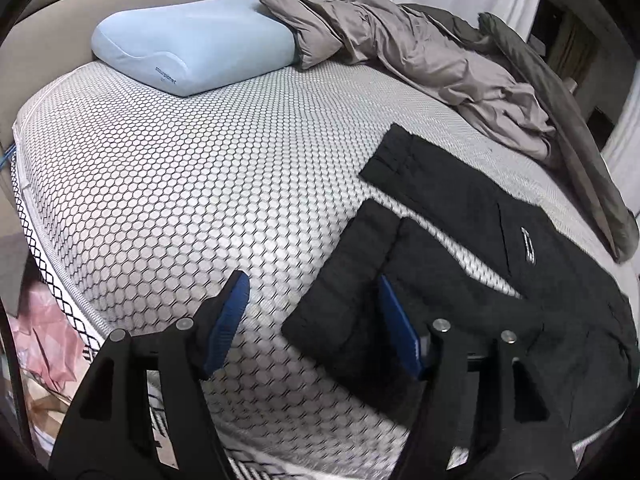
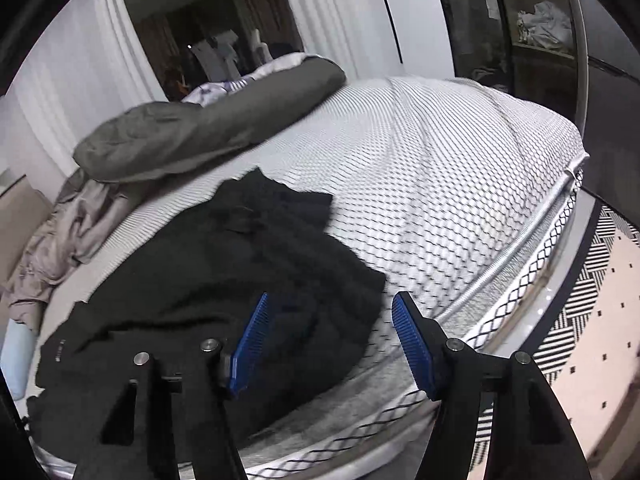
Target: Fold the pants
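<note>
Left wrist view: left gripper (image 1: pixel 314 312), jaws released and empty, above the mattress (image 1: pixel 180 184); black pants (image 1: pixel 480 280) lie spread at right. Right wrist view: right gripper (image 2: pixel 330 338), jaws released, over the pants' (image 2: pixel 224 272) near edge.

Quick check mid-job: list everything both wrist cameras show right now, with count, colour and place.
pants: one, black, spread on the mattress near its front edge, both legs apart
mattress: one, white with dark honeycomb pattern, under everything
pillow: one, light blue, at the head end
blanket: one, grey-beige, crumpled along the far side
duvet: one, dark olive-grey, bunched beside the blanket
curtains: white, behind the bed
rug: one, black-and-white pattern, on the floor
left gripper: open, empty
right gripper: open, empty
</note>
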`<state>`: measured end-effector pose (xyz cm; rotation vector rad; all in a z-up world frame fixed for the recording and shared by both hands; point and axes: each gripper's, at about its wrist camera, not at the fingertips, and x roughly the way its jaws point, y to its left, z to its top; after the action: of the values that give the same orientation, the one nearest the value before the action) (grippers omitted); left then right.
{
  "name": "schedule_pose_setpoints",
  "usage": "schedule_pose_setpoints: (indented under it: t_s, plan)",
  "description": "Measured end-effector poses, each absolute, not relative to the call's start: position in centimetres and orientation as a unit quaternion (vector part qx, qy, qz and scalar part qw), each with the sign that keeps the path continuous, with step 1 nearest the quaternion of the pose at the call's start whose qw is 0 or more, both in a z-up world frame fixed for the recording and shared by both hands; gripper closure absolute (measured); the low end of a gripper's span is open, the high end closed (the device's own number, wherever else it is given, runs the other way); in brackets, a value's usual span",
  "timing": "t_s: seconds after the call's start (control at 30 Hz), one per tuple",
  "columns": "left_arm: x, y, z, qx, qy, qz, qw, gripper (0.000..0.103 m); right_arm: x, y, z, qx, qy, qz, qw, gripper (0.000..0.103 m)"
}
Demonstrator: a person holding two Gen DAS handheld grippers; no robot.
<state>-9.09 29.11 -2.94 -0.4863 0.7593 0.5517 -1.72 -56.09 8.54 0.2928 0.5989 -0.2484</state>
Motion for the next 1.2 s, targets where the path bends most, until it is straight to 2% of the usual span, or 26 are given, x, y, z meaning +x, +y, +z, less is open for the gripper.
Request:
schedule_pose_setpoints:
  t_s: [0.07, 0.17, 0.27, 0.37, 0.47, 0.5, 0.53, 0.57, 0.6, 0.77, 0.97, 1.03, 1.07, 1.13, 1.2]
  plan:
    - [-7.9, 28.1, -1.9, -0.229, 0.347, 0.223, 0.882, 0.039, -1.5, -54.5, 9.3, 0.128, 0.292, -0.105, 0.942, 0.038]
    - [-3.8, 25.9, -0.5, -0.185, 0.362, 0.175, 0.897, 0.033, -1.5, -52.5, 9.9, 0.111, 0.296, -0.081, 0.945, 0.037]
    - [1.3, 25.7, -2.5, -0.241, 0.414, 0.108, 0.871, 0.031, -1.8, -51.0, 10.4, 0.106, 0.293, -0.064, 0.948, 0.034]
    - [5.5, 26.3, -6.1, -0.294, 0.47, 0.129, 0.822, 0.031, -1.7, -49.6, 10.3, 0.097, 0.295, -0.055, 0.949, 0.033]
    - [7.4, 26.5, -6.2, -0.303, 0.453, 0.155, 0.824, 0.033, -0.9, -48.8, 9.6, 0.093, 0.305, -0.054, 0.946, 0.032]
    - [7.8, 26.3, -5.7, -0.3, 0.442, 0.15, 0.832, 0.047, -0.8, -48.8, 9.4, 0.093, 0.309, -0.052, 0.945, 0.032]
    - [8.1, 26.2, -5.4, -0.297, 0.437, 0.152, 0.835, 0.068, -0.2, -48.8, 9.0, 0.092, 0.311, -0.051, 0.945, 0.032]
    - [8.4, 26.2, -5.4, -0.295, 0.436, 0.159, 0.835, 0.08, 0.0, -48.8, 8.9, 0.091, 0.311, -0.048, 0.945, 0.032]
    - [8.6, 26.1, -5.4, -0.294, 0.434, 0.155, 0.837, 0.099, 0.2, -48.8, 8.8, 0.093, 0.309, -0.046, 0.945, 0.032]
    - [4.4, 27.4, -4.7, -0.3, 0.413, 0.159, 0.845, 0.1, 1.1, -50.2, 8.4, 0.11, 0.297, -0.046, 0.947, 0.032]
    - [2.0, 28.6, -5.1, -0.321, 0.422, 0.179, 0.829, 0.088, -0.1, -53.3, 7.4, 0.162, 0.282, -0.056, 0.944, 0.031]
    - [-0.2, 28.6, -3.7, -0.309, 0.407, 0.186, 0.839, 0.064, -0.4, -54.1, 7.0, 0.178, 0.282, -0.049, 0.941, 0.031]
    - [-1.2, 28.5, -2.9, -0.298, 0.399, 0.194, 0.845, 0.057, -0.7, -54.5, 6.7, 0.185, 0.283, -0.045, 0.94, 0.031]
    - [-3.7, 28.2, -1.5, -0.278, 0.382, 0.209, 0.856, 0.033, -1.1, -55.0, 6.3, 0.193, 0.286, -0.039, 0.938, 0.031]
    - [-6.2, 28.2, -0.8, -0.276, 0.371, 0.217, 0.86, 0.027, -1.2, -55.9, 5.9, 0.208, 0.29, -0.026, 0.934, 0.031]
